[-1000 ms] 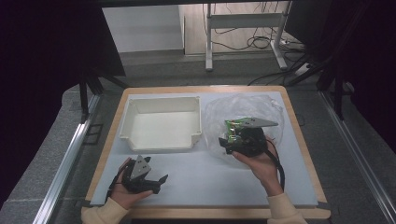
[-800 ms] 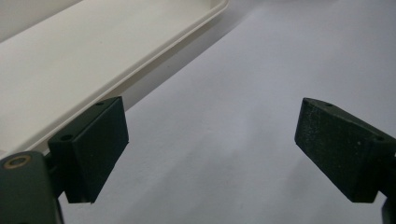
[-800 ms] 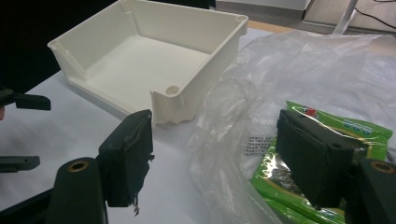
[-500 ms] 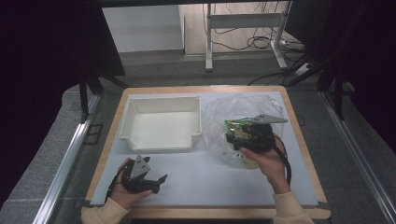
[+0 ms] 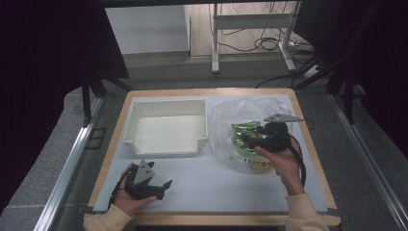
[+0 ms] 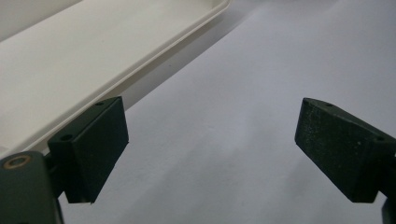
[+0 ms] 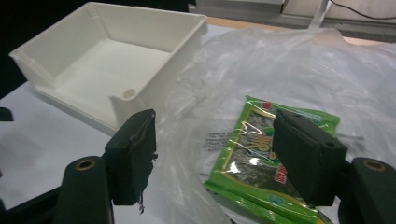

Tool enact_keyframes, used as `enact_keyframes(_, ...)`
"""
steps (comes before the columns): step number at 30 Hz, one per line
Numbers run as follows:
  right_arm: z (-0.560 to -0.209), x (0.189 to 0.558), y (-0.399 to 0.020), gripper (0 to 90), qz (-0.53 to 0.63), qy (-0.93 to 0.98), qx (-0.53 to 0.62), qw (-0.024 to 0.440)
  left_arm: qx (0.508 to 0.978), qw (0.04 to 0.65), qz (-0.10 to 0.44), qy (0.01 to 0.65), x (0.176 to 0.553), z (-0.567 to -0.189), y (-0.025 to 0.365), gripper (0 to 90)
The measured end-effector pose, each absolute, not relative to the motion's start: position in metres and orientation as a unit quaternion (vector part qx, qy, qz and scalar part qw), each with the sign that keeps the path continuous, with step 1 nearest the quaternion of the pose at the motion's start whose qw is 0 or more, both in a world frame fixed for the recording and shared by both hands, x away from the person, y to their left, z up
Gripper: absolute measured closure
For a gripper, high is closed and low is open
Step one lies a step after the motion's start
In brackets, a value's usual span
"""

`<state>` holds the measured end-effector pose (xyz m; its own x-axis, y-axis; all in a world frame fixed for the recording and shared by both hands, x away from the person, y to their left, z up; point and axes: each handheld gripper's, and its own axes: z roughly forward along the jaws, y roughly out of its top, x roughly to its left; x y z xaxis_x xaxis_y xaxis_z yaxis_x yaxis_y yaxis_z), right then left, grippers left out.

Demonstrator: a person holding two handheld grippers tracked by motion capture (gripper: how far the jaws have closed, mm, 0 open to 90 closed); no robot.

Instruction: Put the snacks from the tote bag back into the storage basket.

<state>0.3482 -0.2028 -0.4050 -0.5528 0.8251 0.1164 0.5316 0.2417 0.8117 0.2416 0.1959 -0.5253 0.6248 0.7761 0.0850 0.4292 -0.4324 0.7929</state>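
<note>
A green snack packet [image 7: 261,154] lies inside a clear plastic bag [image 7: 299,70] at the right of the table; in the high view the packet [image 5: 242,131] sits under my right gripper [image 5: 250,138]. That gripper [image 7: 212,156] hovers open just over the bag, its jaws spread either side of the packet's left end, holding nothing. A white plastic tray [image 5: 166,129] stands empty left of the bag. My left gripper [image 5: 161,187] rests open on the white tabletop near the front edge. In its own view the left gripper [image 6: 210,154] has bare table between its jaws and the tray wall [image 6: 93,70] to the left.
A yellow item [image 5: 260,166] shows in the bag near the hand. The white table mat [image 5: 211,187] has a wooden border [image 5: 115,144]. Metal rails run along both sides of the table; a stand and cables lie on the floor behind.
My right gripper has moved right and a little toward me, over the bag and the green packet. The left gripper has stayed put.
</note>
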Motion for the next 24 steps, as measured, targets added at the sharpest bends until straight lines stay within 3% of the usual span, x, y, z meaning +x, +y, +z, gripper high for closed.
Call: enact_keyframes(24, -0.430, 0.393, -0.222, 33.9, 0.383, 0.772, 0.483, 0.155, 0.817, 0.381, 0.229, 0.369, 0.241, -0.525, 0.197, 9.6)
